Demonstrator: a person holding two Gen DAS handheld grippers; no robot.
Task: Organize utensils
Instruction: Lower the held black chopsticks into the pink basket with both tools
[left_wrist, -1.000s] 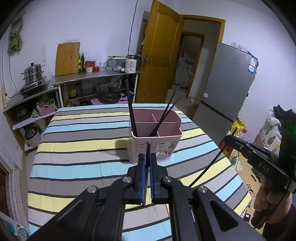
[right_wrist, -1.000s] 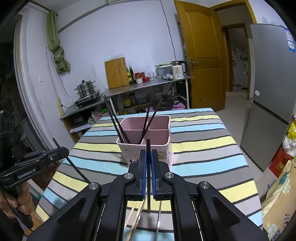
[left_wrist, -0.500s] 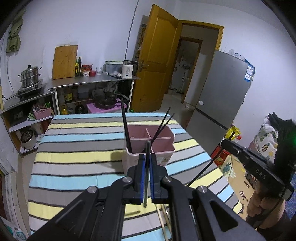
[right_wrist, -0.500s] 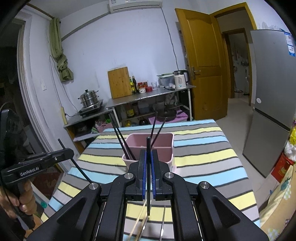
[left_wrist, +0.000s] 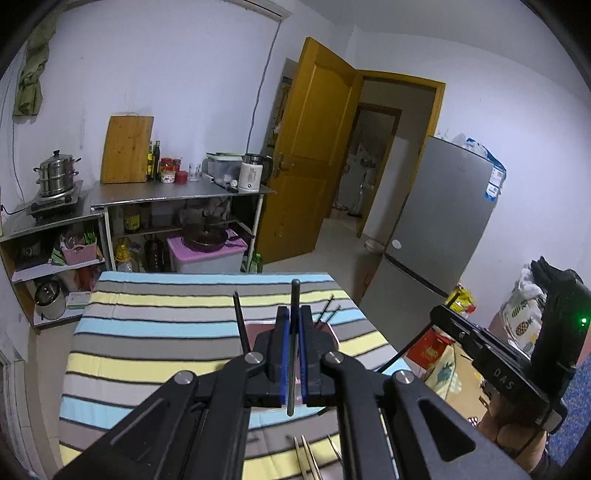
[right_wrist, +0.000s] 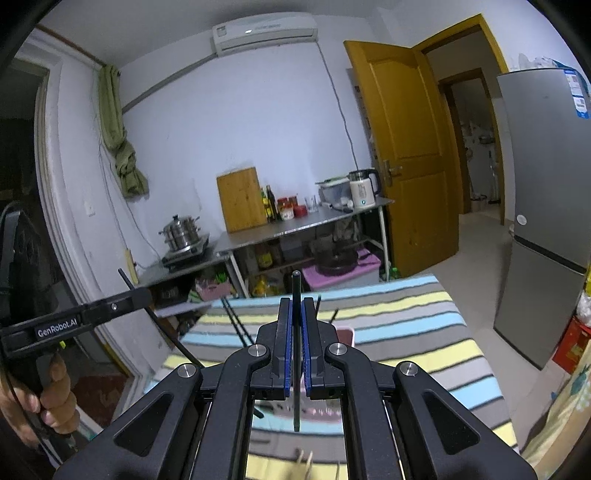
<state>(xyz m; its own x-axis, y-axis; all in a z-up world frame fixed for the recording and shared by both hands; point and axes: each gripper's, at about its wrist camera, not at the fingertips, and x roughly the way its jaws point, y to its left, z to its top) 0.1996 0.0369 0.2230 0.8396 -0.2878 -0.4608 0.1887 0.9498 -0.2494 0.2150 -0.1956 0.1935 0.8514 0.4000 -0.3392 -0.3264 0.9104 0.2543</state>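
L gripper (right_wrist: 74, 325): "GenRobot.AI" | R gripper (left_wrist: 502, 376): "DAS"

Caddy (left_wrist: 328, 330) on table (left_wrist: 155, 354)

Pink holder (left_wrist: 330, 334) stands mid-table, largely hidden behind the left gripper (left_wrist: 291, 354); black chopsticks (left_wrist: 240, 321) jut from it, barring approach from above. Striped cloth (left_wrist: 147, 354) toward the left and far edges lies open. Loose chopsticks (left_wrist: 306, 456) lie at the near edge. Right gripper (left_wrist: 491, 365) stands past the right edge
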